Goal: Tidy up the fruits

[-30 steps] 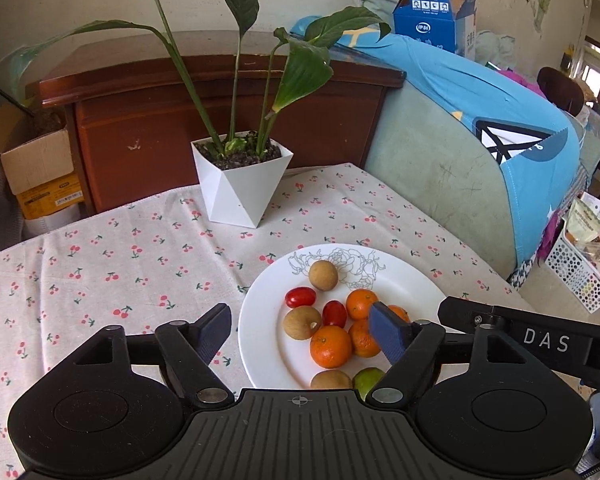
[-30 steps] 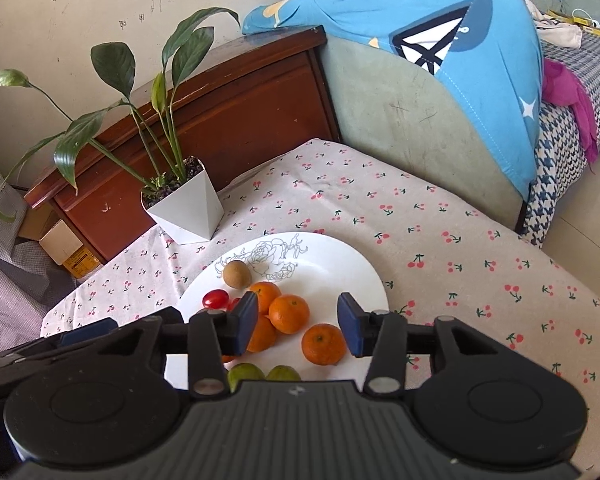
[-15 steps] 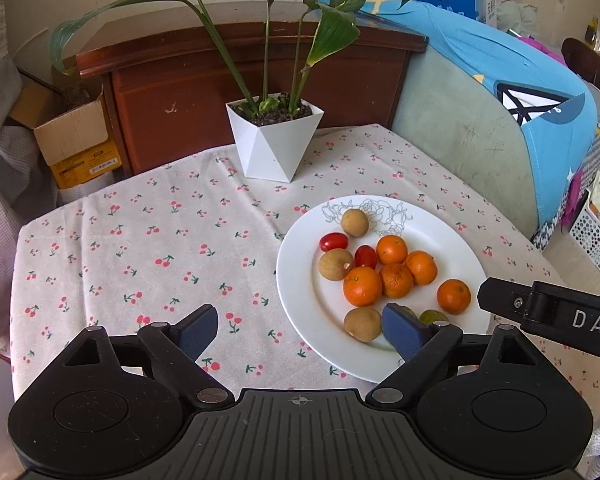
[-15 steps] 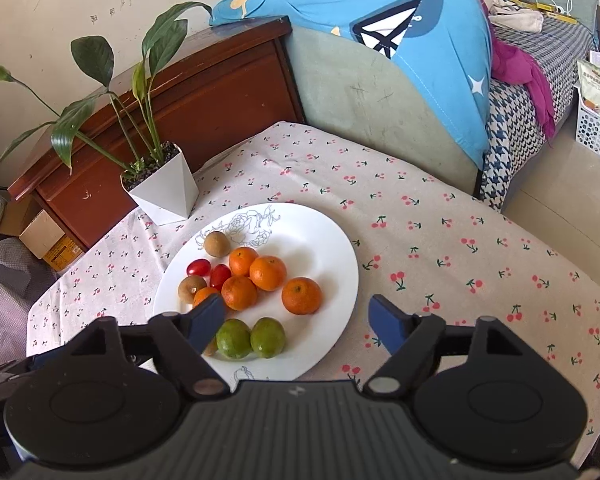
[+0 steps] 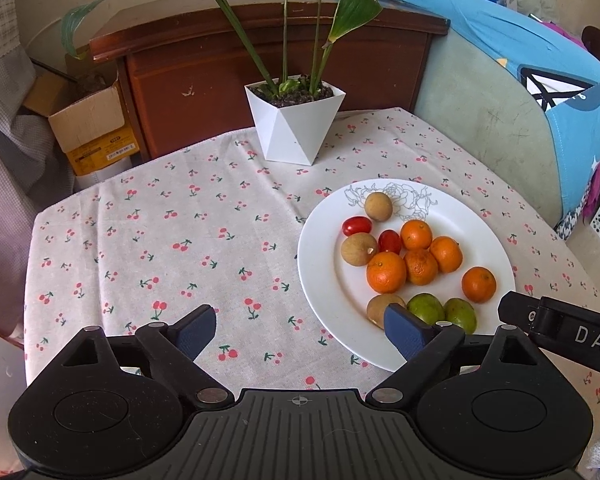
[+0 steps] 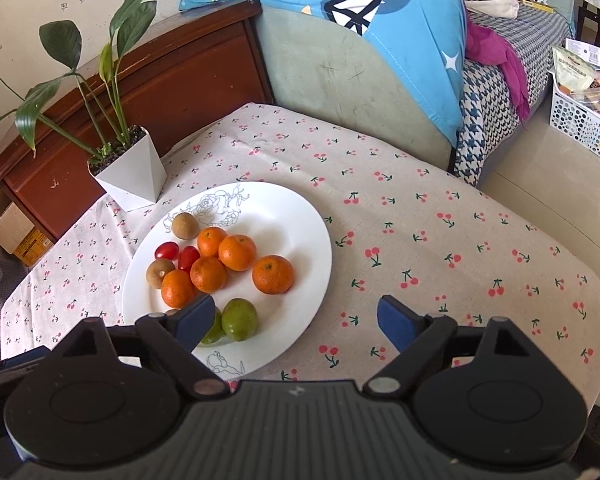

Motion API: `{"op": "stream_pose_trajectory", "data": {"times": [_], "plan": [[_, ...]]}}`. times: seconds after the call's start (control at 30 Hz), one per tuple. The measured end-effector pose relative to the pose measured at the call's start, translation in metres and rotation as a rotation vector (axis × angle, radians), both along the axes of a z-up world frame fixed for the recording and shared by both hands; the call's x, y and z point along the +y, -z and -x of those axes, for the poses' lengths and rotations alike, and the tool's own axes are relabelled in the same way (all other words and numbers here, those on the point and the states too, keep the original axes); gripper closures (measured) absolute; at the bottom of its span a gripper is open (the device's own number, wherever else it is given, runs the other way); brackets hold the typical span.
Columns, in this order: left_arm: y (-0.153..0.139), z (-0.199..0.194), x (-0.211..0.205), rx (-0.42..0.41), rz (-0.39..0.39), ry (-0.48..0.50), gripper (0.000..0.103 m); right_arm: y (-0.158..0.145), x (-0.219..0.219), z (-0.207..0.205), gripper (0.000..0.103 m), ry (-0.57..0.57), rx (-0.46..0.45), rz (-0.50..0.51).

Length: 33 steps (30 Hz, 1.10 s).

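The left tool (image 5: 298, 330) hung over the cherry-print counter (image 5: 160, 240) with its jaws spread wide and nothing between them; its right pad overlapped the near rim of the white plate (image 5: 320, 280). The right tool (image 6: 294, 320) was opening, jaws wide apart and gripping nothing, its left pad in front of a green fruit (image 6: 240, 319) at the plate's six o'clock edge. All the fruit lay on the plate: five oranges, four clustered at the centre and one orange (image 6: 273, 274) apart at three o'clock, two red tomatoes (image 6: 167, 250) at nine o'clock, brown round fruits (image 6: 185, 225) toward twelve, nine and six o'clock, and two green ones nearest the tools. A potted plant (image 5: 296, 120) stood beyond the plate at eleven o'clock.
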<state>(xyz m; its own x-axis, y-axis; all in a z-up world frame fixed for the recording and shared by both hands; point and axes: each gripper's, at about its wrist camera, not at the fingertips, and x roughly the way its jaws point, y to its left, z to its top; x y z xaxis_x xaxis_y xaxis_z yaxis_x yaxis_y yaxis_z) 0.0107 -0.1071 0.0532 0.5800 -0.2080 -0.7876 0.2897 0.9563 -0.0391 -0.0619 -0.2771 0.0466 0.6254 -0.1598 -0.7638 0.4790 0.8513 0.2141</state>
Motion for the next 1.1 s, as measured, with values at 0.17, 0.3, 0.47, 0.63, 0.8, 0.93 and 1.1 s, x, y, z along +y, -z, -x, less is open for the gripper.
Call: {"op": "stream_pose_trajectory", "data": {"times": [0.17, 0.3, 0.47, 0.63, 0.8, 0.93, 1.1], "plan": [[0.001, -0.002, -0.001, 0.002, -0.014, -0.009, 0.01, 0.005, 0.003, -0.002, 0.014, -0.005, 0.026, 0.031], [0.002, -0.003, -0.001, 0.008, -0.023, -0.013, 0.01, 0.008, 0.003, -0.003, 0.013, 0.001, 0.044, 0.033], [0.003, -0.004, -0.001, 0.009, -0.031, -0.014, 0.01, 0.014, 0.005, -0.006, 0.012, 0.004, 0.066, 0.052], [0.003, -0.006, -0.001, 0.007, -0.04, -0.022, 0.01, 0.019, 0.011, -0.007, 0.012, -0.008, 0.079, 0.062], [0.006, -0.008, -0.001, 0.009, -0.063, -0.026, 0.01, 0.022, 0.013, -0.009, 0.012, -0.008, 0.094, 0.068], [0.008, -0.009, -0.001, 0.007, -0.082, -0.029, 0.01, 0.025, 0.015, -0.011, 0.012, -0.007, 0.104, 0.069], [0.012, -0.011, 0.002, 0.018, -0.084, -0.038, 0.01, 0.027, 0.019, -0.013, 0.012, -0.011, 0.11, 0.088]]}}
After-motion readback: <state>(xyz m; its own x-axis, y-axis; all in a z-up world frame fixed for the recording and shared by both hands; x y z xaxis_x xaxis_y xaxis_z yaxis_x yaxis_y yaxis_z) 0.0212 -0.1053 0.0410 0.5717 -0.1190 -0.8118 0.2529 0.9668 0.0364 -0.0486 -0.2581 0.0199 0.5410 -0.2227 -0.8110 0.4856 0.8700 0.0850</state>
